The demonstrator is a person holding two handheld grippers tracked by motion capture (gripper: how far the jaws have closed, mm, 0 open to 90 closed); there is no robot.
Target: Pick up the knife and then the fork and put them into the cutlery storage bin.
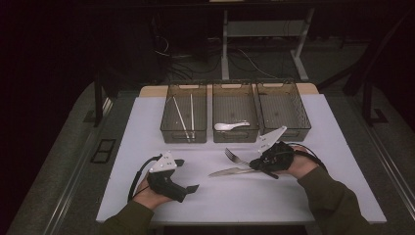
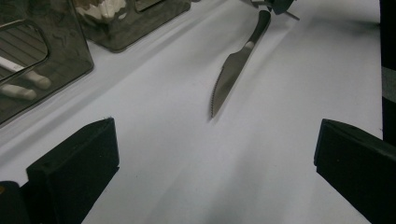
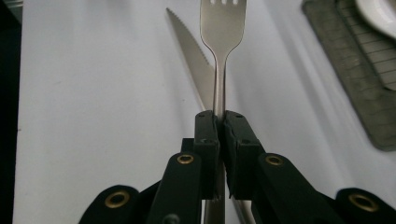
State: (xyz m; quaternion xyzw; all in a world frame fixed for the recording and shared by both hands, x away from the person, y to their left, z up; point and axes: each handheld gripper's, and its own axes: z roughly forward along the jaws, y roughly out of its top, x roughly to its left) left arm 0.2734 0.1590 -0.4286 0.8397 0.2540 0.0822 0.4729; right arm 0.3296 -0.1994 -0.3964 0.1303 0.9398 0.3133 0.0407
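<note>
The room beyond the white table (image 1: 147,196) is dark, and the far floor shows little more than cables and desk legs. In the left gripper view the left bin (image 2: 42,60) is cut off by the frame edge, and its contents read as pale blurred sticks through the tinted wall. The fork's tines run off the top of the right gripper view, and its handle end is hidden inside the jaws.

Three clear bins stand in a row at the back of the table: the left bin (image 1: 183,132) holds two white chopsticks (image 1: 186,117), the middle bin (image 1: 236,134) one white spoon (image 1: 230,126), and the right bin (image 1: 284,112) looks bare. One knife (image 1: 230,171) lies flat on the table between the two grippers. One fork (image 1: 236,157) is held up off the table, above the knife.

The left gripper (image 1: 188,175) rests near the table's front edge, jaws wide apart with nothing between them. The right gripper (image 1: 254,164) has its jaws pressed tight on the fork's handle (image 3: 218,100).

No writing can be read anywhere.
</note>
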